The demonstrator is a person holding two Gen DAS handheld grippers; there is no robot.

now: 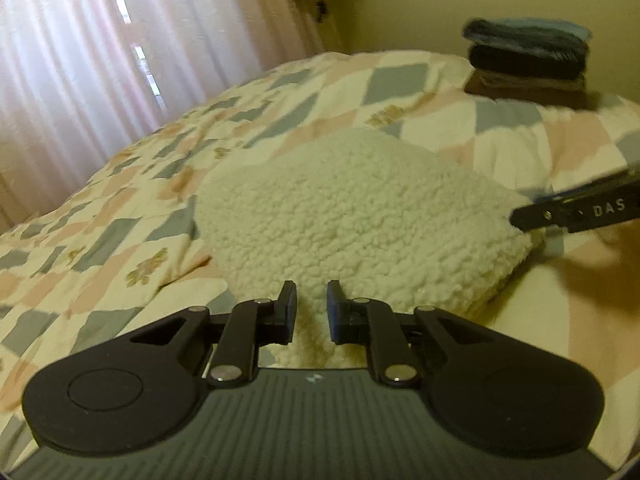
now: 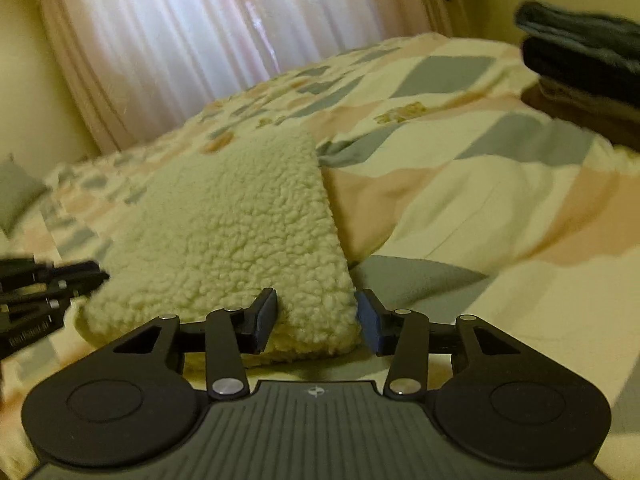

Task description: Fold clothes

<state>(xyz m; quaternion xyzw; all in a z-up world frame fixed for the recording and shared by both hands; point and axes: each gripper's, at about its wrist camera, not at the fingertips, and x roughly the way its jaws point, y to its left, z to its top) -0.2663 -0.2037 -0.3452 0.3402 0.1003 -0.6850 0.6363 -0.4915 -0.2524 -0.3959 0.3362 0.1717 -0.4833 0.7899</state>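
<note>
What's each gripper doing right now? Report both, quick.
Left gripper: open, jaws straddling the near edge of the folded fleece garment, not clamped.
Right gripper: open wide, jaws either side of the fleece corner.

Right gripper low over the bed's patchwork quilt, jaws spread around the near corner of a folded cream sherpa fleece garment. Left gripper at the fleece's left edge, blurred. Stack of folded dark clothes upper right. Pale curtain behind.
</note>
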